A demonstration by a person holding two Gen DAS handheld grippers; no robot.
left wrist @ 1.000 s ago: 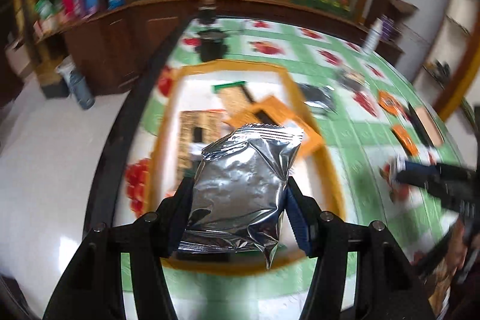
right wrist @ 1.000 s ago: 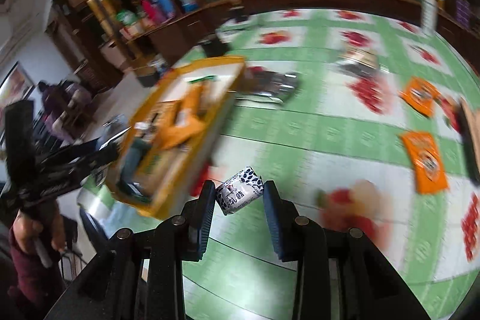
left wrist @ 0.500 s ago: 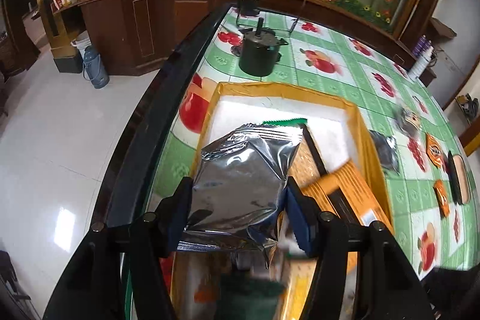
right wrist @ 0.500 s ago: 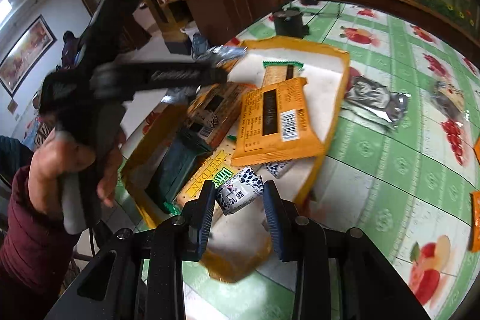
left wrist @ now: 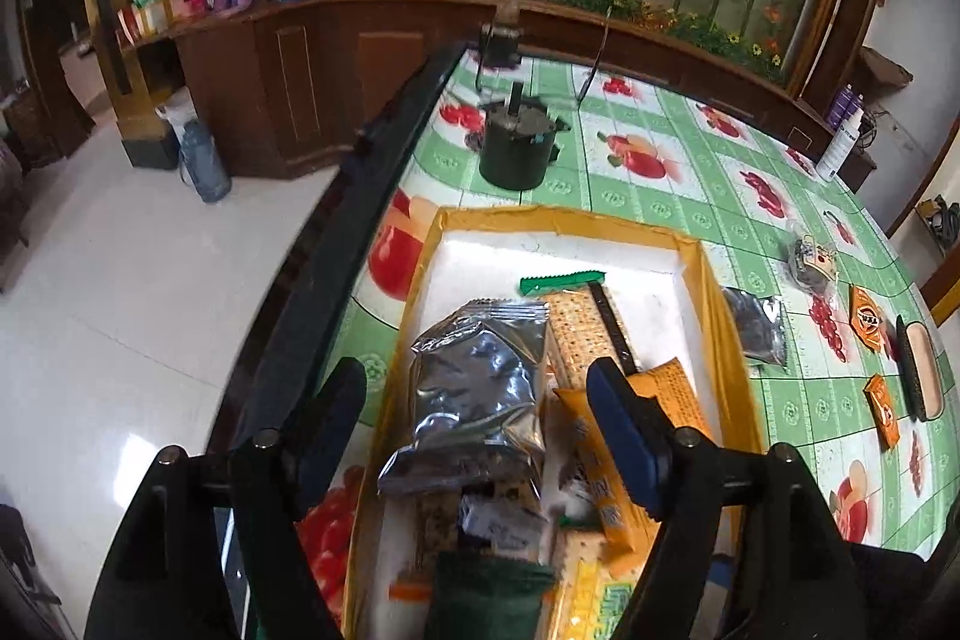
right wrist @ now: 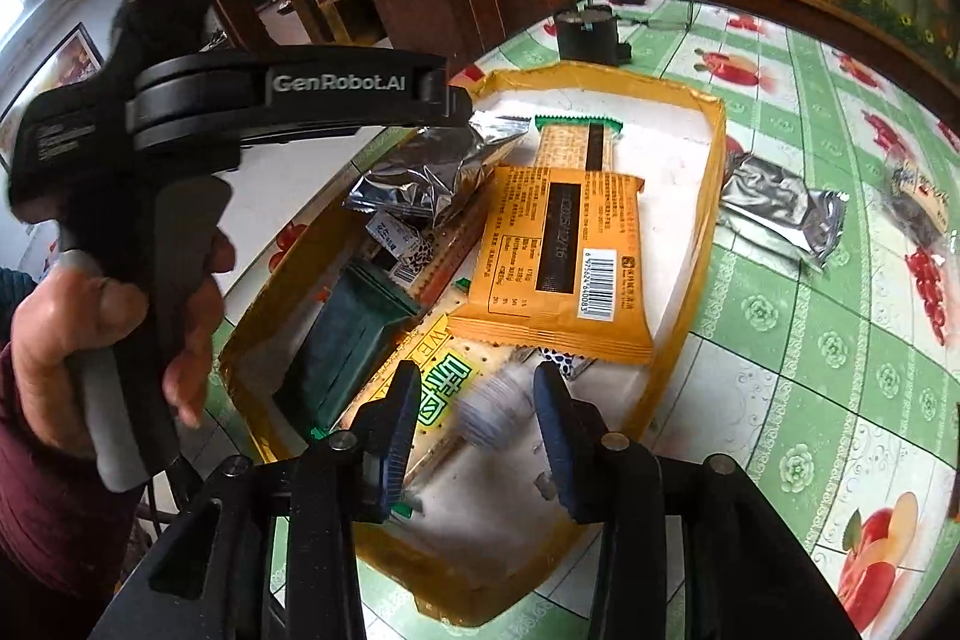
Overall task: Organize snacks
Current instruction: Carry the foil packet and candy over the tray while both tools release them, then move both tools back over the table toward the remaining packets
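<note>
Both grippers are over the yellow-rimmed tray [right wrist: 708,196], releasing snacks into it. Left gripper [left wrist: 474,430]: jaws have just been opening and now stand wide, pads clear of the silver foil pouch [left wrist: 480,388], which lies between them on the pile at the tray's left side. Right gripper [right wrist: 474,424]: jaws have also just been opening, partly parted; the small white patterned packet [right wrist: 495,409] sits blurred between them, apparently dropping free onto the tray's near end. To finish the step well, I judge each gripper should open fully before lifting, then rise straight up so a fingertip does not snag a wrapper and drag it over the low rim. Tray contents: orange biscuit pack [right wrist: 558,256] on top near the centre, green-ended cracker pack [right wrist: 576,142] beneath it toward the far end, dark green pouch [right wrist: 348,340] at the near left, a yellow-green cracker pack [right wrist: 441,382] at the near end, small packets in between. On the table [right wrist: 810,352], outside the tray: a second silver pouch [right wrist: 780,208] just beside the right rim, orange sachets [left wrist: 867,322] and a dark packet [left wrist: 810,262] farther off.
</note>
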